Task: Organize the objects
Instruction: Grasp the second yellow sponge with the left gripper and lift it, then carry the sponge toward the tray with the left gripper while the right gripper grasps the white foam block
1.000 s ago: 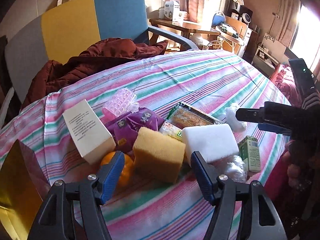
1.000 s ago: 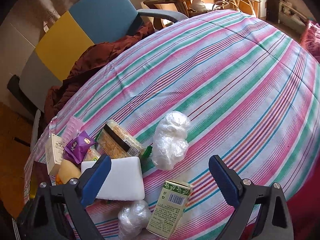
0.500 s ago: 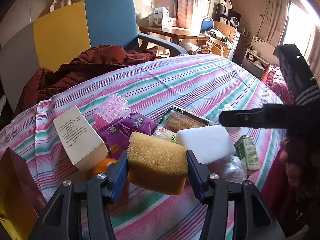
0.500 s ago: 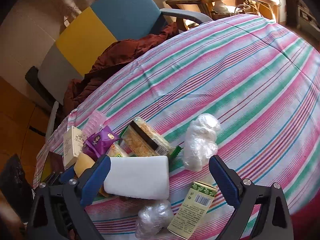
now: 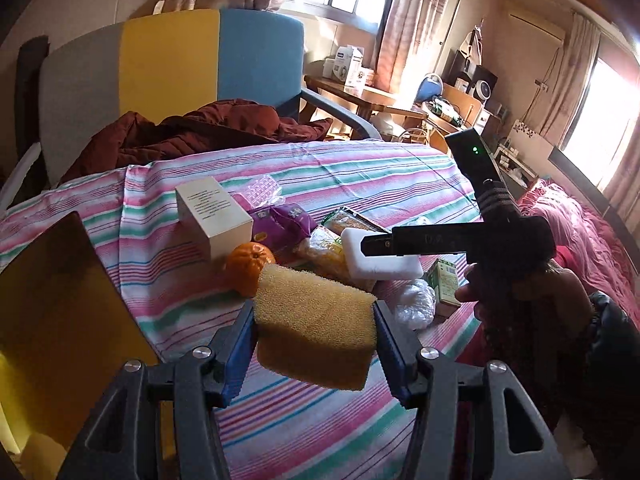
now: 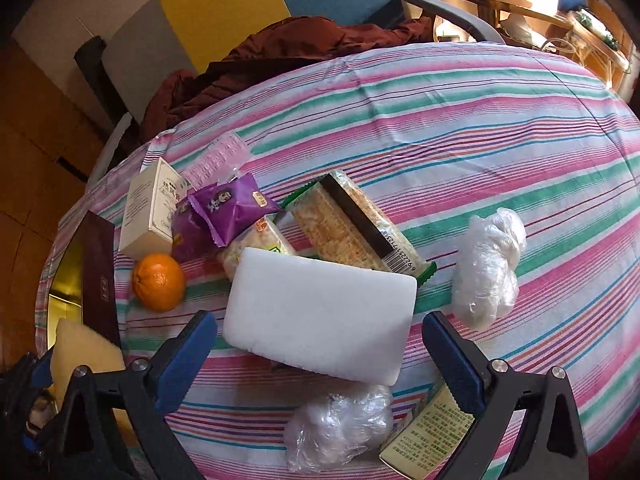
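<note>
Left tongs (image 5: 315, 334), wide open a second ago, now grip the yellow sponge (image 5: 314, 330) lifted off the desk (image 6: 480, 128) near its front edge, while right tongs (image 6: 320, 354), opening wider, straddle the white block (image 6: 320, 312): first item secured.

Tri-colour chair (image 5: 168, 68) w/ maroon jacket (image 5: 200, 132), wood desk (image 5: 360, 96), curtains (image 5: 404, 20)

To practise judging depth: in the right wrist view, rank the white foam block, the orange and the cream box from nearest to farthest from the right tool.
1. White foam block: between the opening fingers of the right tool, untouched.
2. Orange: to the left, farther up.
3. Cream box: upper left, beyond the orange.
</note>
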### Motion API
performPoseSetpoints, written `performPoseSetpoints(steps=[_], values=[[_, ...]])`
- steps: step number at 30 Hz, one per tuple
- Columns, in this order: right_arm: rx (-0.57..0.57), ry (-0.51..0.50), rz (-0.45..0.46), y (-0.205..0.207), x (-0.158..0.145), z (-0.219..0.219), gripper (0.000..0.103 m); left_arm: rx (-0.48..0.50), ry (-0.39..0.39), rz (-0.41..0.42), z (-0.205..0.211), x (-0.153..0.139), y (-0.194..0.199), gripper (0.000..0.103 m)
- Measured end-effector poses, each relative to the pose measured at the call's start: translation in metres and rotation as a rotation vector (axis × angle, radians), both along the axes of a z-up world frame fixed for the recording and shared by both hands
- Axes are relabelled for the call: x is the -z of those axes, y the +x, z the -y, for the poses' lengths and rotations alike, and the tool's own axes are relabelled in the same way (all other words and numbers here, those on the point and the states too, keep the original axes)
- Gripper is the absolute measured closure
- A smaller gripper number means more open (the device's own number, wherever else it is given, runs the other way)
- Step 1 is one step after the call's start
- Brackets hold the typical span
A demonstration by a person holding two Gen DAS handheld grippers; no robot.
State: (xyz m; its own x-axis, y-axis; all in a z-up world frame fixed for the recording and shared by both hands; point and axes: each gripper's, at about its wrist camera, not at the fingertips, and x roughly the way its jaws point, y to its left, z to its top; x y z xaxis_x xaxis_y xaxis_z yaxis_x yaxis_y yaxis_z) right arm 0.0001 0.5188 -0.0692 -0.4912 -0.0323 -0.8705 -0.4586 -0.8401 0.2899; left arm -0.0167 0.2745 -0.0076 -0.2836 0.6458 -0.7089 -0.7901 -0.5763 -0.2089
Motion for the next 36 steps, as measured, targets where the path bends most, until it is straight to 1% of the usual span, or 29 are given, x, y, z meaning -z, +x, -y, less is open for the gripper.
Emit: performPoseSetpoints(steps=[3, 5, 9, 11, 13, 14, 15, 17, 19, 20, 22, 23, 25, 26, 27, 29, 30, 33, 36], values=[[0.014, 0.036, -0.013, -0.001, -0.005, 0.002, 0.000, -0.030, 0.010, 0.013, 0.016, -0.003, 0.001, 0.046], [0.021, 0.078, 0.007, -0.004, -0.005, 0.006, 0.000, -0.044, 0.017, 0.022, 0.024, -0.004, 0.001, 0.046], [0.009, 0.107, 0.020, -0.011, -0.005, 0.015, 0.000, -0.061, 0.024, 0.019, 0.039, -0.009, 0.003, 0.046], [0.026, 0.178, 0.028, -0.008, -0.010, 0.014, 0.000, -0.058, 0.027, 0.009, 0.046, -0.012, 0.006, 0.046], [0.001, 0.223, 0.030, -0.003, -0.015, 0.014, 0.000, -0.057, 0.027, 0.004, 0.053, -0.014, 0.008, 0.046], [-0.038, 0.236, 0.028, -0.003, -0.019, 0.016, 0.000, -0.060, 0.029, 0.005, 0.057, -0.014, 0.008, 0.046], [-0.103, 0.257, 0.030, -0.004, -0.023, 0.021, 0.000, -0.063, 0.031, 0.010, 0.061, -0.014, 0.008, 0.046], [-0.268, 0.341, 0.051, -0.008, -0.028, 0.038, 0.000, -0.081, 0.036, 0.017, 0.069, -0.013, 0.006, 0.046], [-0.407, 0.419, 0.118, -0.015, -0.023, 0.053, 0.000, -0.097, 0.041, 0.031, 0.075, -0.012, 0.005, 0.046], [-0.458, 0.445, 0.154, -0.019, -0.018, 0.058, 0.000, -0.108, 0.041, 0.036, 0.079, -0.011, 0.004, 0.046], [-0.512, 0.487, 0.208, -0.026, -0.006, 0.060, 0.000, -0.122, 0.036, 0.042, 0.084, -0.010, 0.003, 0.046], [-0.527, 0.494, 0.229, -0.030, 0.000, 0.059, 0.000, -0.128, 0.034, 0.044, 0.086, -0.010, 0.003, 0.046], [-0.530, 0.468, 0.251, -0.037, 0.008, 0.052, 0.000, -0.143, 0.031, 0.047, 0.093, -0.010, 0.002, 0.046], [-0.526, 0.435, 0.255, -0.040, 0.011, 0.048, 0.007, -0.149, 0.032, 0.051, 0.095, -0.010, 0.001, 0.046], [-0.522, 0.402, 0.251, -0.041, 0.011, 0.045, 0.017, -0.157, 0.034, 0.053, 0.099, -0.010, 0.000, 0.046], [-0.513, 0.400, 0.228, -0.037, 0.006, 0.046, 0.022, -0.170, 0.037, 0.058, 0.104, -0.010, -0.002, 0.045], [-0.514, 0.395, 0.213, -0.035, 0.002, 0.048, 0.022, -0.179, 0.042, 0.059, 0.108, -0.010, -0.004, 0.045], [-0.500, 0.427, 0.172, -0.023, -0.014, 0.054, 0.022, -0.211, 0.065, 0.056, 0.119, -0.016, -0.009, 0.045], [-0.458, 0.447, 0.115, -0.013, -0.036, 0.058, 0.022, -0.261, 0.068, 0.022, 0.135, -0.023, -0.018, 0.045]])
